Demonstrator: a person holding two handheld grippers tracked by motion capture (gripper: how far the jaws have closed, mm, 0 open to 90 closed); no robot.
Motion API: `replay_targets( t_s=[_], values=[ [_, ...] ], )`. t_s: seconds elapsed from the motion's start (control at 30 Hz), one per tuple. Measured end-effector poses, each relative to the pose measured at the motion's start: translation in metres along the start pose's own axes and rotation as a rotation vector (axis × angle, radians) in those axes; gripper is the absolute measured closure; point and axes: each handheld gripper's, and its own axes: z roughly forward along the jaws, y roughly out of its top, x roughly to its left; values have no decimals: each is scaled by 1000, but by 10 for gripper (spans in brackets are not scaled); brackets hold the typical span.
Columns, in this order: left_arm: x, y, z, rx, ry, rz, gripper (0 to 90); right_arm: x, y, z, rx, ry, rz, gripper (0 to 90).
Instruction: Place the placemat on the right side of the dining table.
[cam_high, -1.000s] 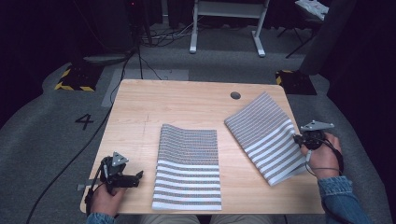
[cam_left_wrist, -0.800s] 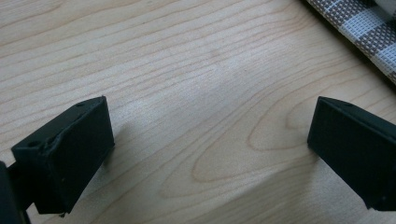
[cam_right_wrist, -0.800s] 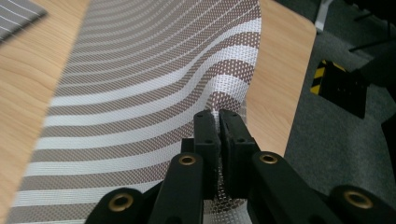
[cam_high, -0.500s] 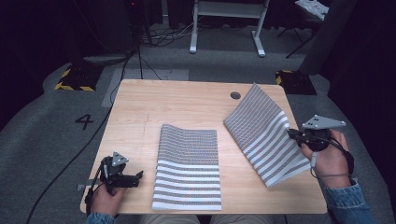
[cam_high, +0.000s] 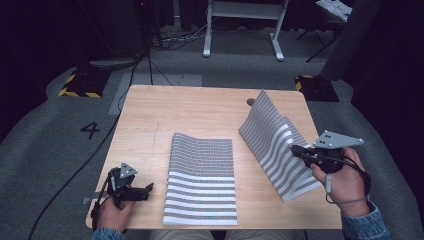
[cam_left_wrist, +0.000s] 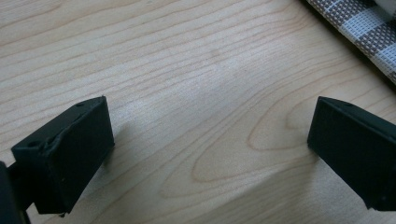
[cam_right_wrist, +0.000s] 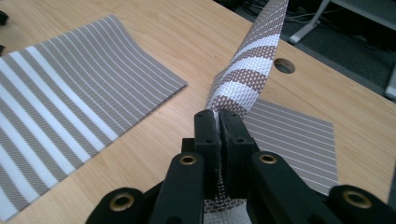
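Striped mat (cam_high: 272, 137) on the right side of the desk (cam_high: 200, 107) is pinched at its right edge by the right claw (cam_high: 295, 150), whose jaws are pressed together on the woven cloth. In the right gripper view the mat (cam_right_wrist: 254, 56) rises from between the closed jaws of that claw (cam_right_wrist: 217, 122) and curves up and away, its brown and white bands showing, while its lower part lies flat on the wood behind. From the high view the gripped edge is lifted off the desk, so the mat stands in a tilted, folded sheet with its far corner near a round hole (cam_high: 251, 102) in the desktop. The right hand (cam_high: 342, 175) holds the gripper from the near right, a grey three-cornered plate (cam_high: 337, 140) on top of it.

A second mat (cam_high: 201, 177) lies flat in the middle of the desk, just left of the lifted one and apart from it, with fine stripes at its far end and broad white bands at its near end.

The left claw (cam_high: 148, 188) rests at the near left corner of the desk, held by the left hand (cam_high: 111, 212), well apart from the flat mat's left edge. In the left gripper view its jaws stand wide apart over bare wood with nothing between them (cam_left_wrist: 210, 135), and a corner of woven mat (cam_left_wrist: 359, 28) shows at the upper right.

A "4" (cam_high: 90, 130) is marked on the grey floor left of the desk.
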Motion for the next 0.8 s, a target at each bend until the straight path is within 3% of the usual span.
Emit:
replay_targets(
  t_s=[0.37,0.67,0.8],
  values=[
    [0,0,0,1,2,1,4,17,-2,6,-44,117,38,872],
    [0,0,0,0,0,0,4,27,-13,24,-72,216,108,863],
    [0,0,0,0,1,0,4,35,-16,34,-95,270,136,511]
  ],
)
